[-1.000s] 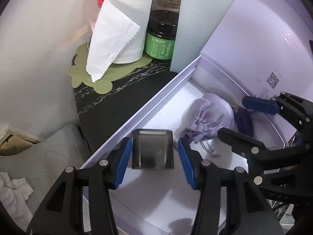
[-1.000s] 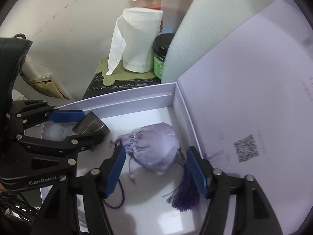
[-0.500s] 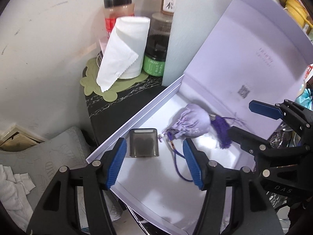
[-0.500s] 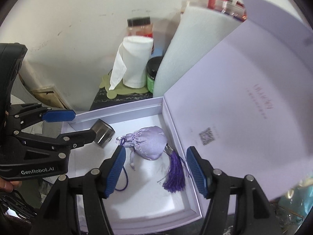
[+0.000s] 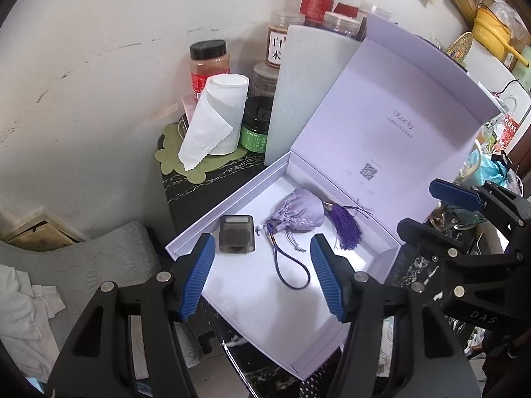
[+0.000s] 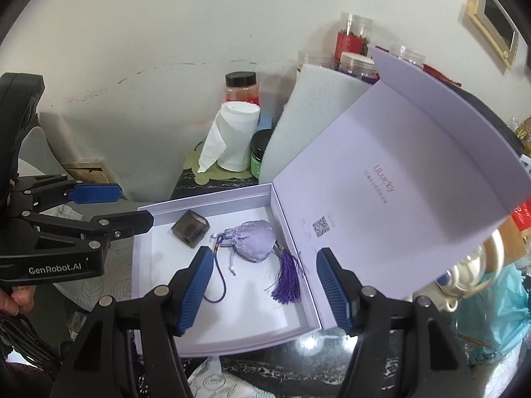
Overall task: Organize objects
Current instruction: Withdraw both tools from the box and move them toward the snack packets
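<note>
An open lilac gift box point(image 5: 298, 341) point(image 6: 232, 341) lies on a dark marble table, its lid point(image 5: 408, 106) point(image 6: 415, 179) standing up at the right. Inside lie a smoky grey case point(image 5: 236, 234) point(image 6: 190, 227) and a lilac drawstring pouch point(image 5: 300, 211) point(image 6: 253, 239) with a purple tassel point(image 5: 345, 227) point(image 6: 288, 282) and cord. My left gripper point(image 5: 262, 275) is open and empty, held above the box's near edge. My right gripper point(image 6: 264, 287) is open and empty, held above the pouch. Each gripper shows in the other's view: the right point(image 5: 431, 212), the left point(image 6: 116, 207).
A paper roll point(image 5: 219, 116) on a green mat, jars point(image 5: 209, 61) and a grey foam sheet point(image 5: 305, 89) stand behind the box by the wall. A grey cushion point(image 5: 83, 265) and white cloth lie left. Cluttered bags point(image 6: 497, 298) sit right of the box.
Both grippers have pulled back and up from the box, open and empty. The grey case and the pouch stay lying in the box.
</note>
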`<state>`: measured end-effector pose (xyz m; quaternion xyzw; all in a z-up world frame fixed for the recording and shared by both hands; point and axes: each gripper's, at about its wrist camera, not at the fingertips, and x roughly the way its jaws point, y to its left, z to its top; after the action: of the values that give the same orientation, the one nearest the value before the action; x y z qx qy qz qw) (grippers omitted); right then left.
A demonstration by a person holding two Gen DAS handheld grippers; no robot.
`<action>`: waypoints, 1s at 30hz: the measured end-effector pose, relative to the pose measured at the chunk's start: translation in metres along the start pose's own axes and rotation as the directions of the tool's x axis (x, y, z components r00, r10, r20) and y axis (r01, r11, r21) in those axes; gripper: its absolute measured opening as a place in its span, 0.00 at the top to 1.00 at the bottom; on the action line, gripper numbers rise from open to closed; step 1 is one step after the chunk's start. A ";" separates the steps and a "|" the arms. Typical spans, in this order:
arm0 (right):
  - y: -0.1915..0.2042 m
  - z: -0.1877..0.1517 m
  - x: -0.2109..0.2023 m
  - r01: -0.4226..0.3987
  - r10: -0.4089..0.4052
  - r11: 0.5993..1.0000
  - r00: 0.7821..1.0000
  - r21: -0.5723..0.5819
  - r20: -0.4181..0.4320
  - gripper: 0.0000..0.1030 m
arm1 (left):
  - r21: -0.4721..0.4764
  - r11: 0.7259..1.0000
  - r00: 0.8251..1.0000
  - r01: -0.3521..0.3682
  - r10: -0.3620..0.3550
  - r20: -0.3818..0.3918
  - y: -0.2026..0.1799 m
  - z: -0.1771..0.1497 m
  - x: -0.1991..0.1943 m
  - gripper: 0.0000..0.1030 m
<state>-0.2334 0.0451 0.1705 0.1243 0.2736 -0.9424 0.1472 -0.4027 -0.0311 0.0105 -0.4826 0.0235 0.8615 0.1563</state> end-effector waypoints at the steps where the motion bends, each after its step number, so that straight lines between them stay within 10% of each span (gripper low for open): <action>1: 0.001 -0.002 -0.005 0.000 0.000 1.000 1.000 -0.001 0.003 0.37 | -0.001 1.000 1.000 -0.001 0.001 0.003 -0.002 -0.002 -0.006 0.44; 30: 0.012 -0.116 -0.071 -0.053 0.053 0.999 0.997 0.001 -0.057 0.37 | -0.090 0.996 0.996 -0.007 -0.001 -0.087 -0.055 -0.146 -0.063 0.40</action>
<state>-0.1463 0.1143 0.0925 0.1581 0.2746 -0.9341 0.1646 -0.2354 -0.0222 -0.0087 -0.5262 -0.0078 0.8400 0.1321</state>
